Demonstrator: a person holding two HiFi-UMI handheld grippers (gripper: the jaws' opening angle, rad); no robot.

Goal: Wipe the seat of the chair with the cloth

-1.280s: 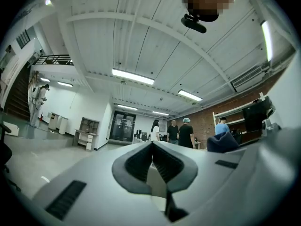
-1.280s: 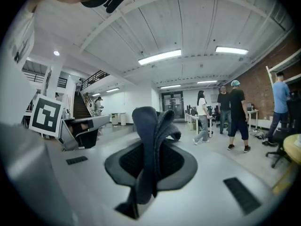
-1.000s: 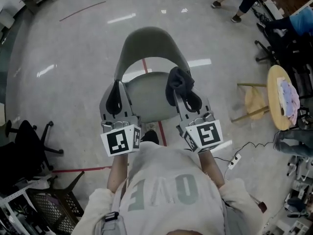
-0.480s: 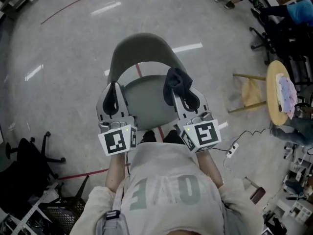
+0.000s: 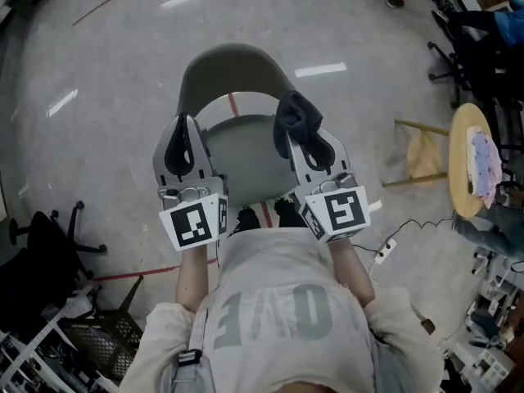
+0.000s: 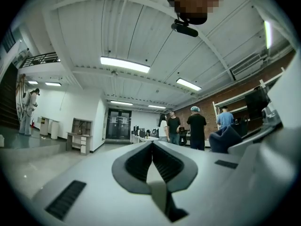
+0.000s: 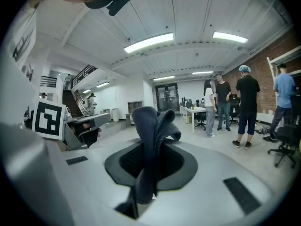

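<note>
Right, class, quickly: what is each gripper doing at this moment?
Left gripper: shut, nothing in it.
Right gripper: shut on the cloth.

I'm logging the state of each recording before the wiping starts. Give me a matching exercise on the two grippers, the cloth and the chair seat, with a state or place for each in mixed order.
Column one:
1. left gripper
2. right gripper
3. cloth
4. chair seat

Column two:
A. grey, seen between the two grippers in the head view
B. shut on the cloth
C. shut, nothing between the jaws
D. dark blue, bunched, sticking out past the jaw tips

Pairs: 1-C, 2-B, 3-D, 4-A
</note>
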